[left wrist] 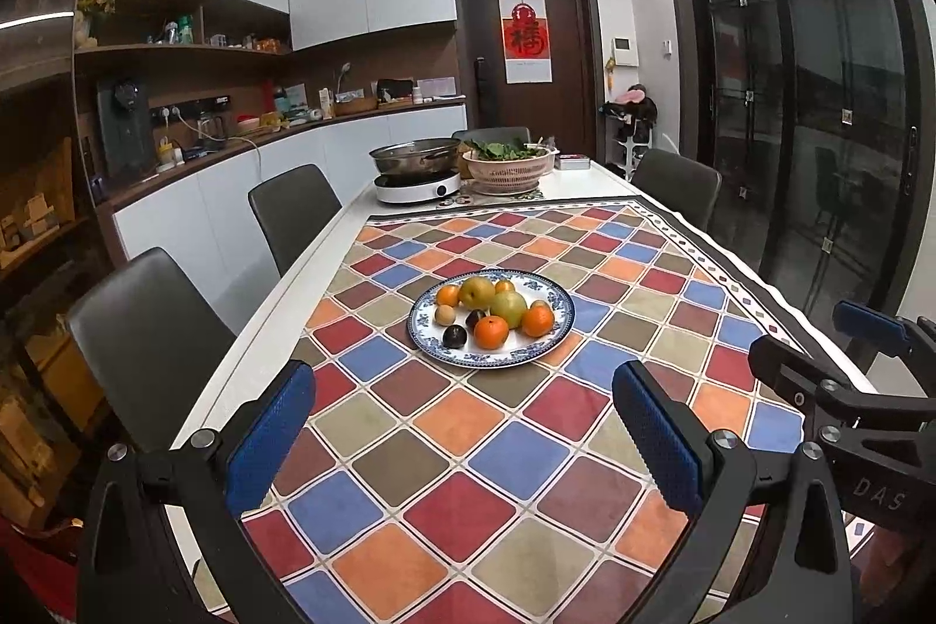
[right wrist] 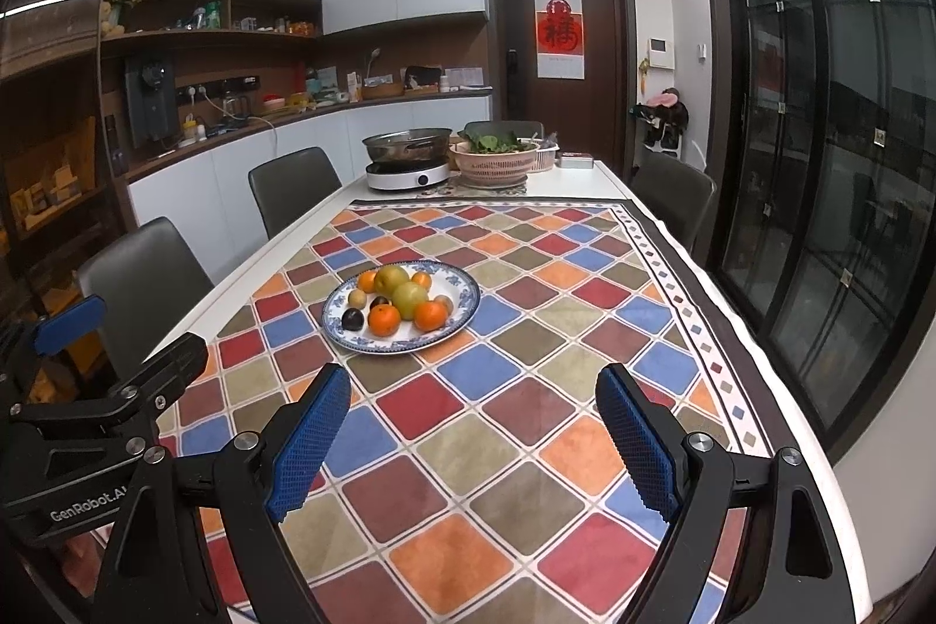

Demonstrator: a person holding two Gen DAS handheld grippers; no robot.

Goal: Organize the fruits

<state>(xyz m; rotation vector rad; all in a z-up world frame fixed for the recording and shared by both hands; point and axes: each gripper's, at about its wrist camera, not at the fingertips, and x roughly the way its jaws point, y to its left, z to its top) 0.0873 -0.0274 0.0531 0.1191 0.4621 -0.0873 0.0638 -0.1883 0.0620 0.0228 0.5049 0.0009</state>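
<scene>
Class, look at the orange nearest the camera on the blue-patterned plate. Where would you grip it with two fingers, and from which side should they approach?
Grip the front orange across its widest middle, coming down from above on the near side. It is round and sits at the plate's near edge, but a dark plum and another orange flank it closely, so a low sideways approach would likely bump them. The gaps beside it look narrow.

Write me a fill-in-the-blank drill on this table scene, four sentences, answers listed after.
1. All the fruit lies on a blue-and-white ____ on the checked tablecloth.
2. The jaws of the left gripper and the right gripper are both ____.
3. The metal pot stands on a white ____ at the table's far end.
4. The pink colander holds leafy ____.

Answers: plate; open; cooker; greens
</scene>
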